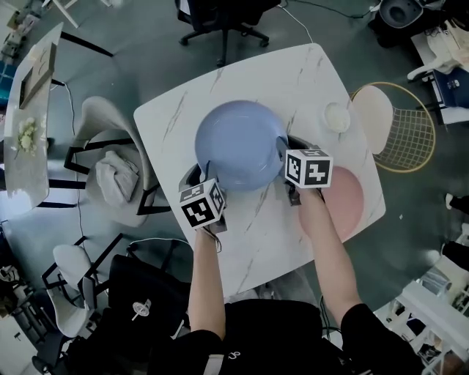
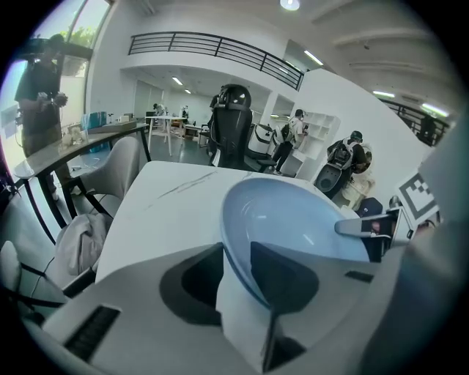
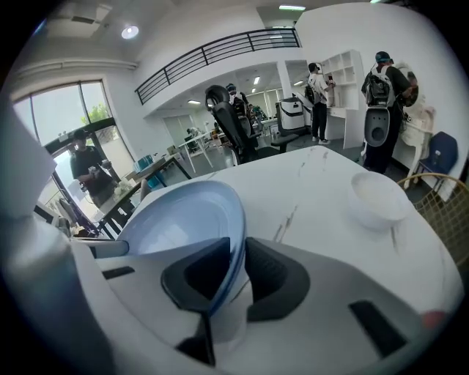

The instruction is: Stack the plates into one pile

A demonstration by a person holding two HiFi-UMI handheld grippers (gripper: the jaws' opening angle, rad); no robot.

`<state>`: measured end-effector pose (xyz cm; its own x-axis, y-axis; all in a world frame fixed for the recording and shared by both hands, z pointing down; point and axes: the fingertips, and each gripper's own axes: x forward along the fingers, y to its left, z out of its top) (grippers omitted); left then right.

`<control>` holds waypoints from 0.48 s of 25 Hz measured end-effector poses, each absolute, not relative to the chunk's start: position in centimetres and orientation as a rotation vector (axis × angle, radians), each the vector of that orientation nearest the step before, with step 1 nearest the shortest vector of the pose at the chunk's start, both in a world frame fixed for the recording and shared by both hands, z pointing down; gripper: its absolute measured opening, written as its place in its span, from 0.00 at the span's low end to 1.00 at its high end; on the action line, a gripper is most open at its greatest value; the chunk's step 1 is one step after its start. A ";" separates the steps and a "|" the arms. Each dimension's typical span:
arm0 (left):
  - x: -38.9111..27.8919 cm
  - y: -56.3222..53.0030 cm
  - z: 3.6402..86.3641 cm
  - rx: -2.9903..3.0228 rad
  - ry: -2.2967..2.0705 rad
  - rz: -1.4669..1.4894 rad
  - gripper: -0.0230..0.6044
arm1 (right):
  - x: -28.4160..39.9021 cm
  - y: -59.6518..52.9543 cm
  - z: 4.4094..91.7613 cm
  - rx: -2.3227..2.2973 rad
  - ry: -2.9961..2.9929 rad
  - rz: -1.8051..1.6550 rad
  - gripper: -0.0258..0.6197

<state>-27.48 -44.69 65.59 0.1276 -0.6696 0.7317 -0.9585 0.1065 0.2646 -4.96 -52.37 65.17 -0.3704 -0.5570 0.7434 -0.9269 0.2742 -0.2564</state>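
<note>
A large pale blue plate (image 1: 240, 145) is over the middle of the white marble table (image 1: 300, 77), held between both grippers. My left gripper (image 1: 198, 173) is shut on its near left rim. In the left gripper view, the blue plate (image 2: 293, 220) runs edge-on between the jaws of the left gripper (image 2: 238, 253). My right gripper (image 1: 284, 146) is shut on the right rim. In the right gripper view, the blue plate (image 3: 183, 220) passes between the dark pads of the right gripper (image 3: 238, 256). A pink plate (image 1: 350, 198) lies flat at the table's right edge, partly under my right forearm.
A small white bowl (image 1: 337, 117) (image 3: 377, 194) sits at the table's back right. A grey chair with cloth on it (image 1: 110, 176) stands to the left, a gold wire chair (image 1: 399, 128) to the right, and a black office chair (image 1: 220, 22) behind. Several people stand far off.
</note>
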 end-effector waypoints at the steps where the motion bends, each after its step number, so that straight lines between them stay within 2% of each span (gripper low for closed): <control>1: -27.3 -44.4 65.2 1.632 -1.621 0.462 0.24 | -4.8 -52.1 64.9 1.333 -2.038 0.933 0.15; 12: -22.8 -41.0 60.9 1.688 -1.650 0.400 0.23 | 0.0 -47.9 61.9 1.389 -2.071 0.926 0.16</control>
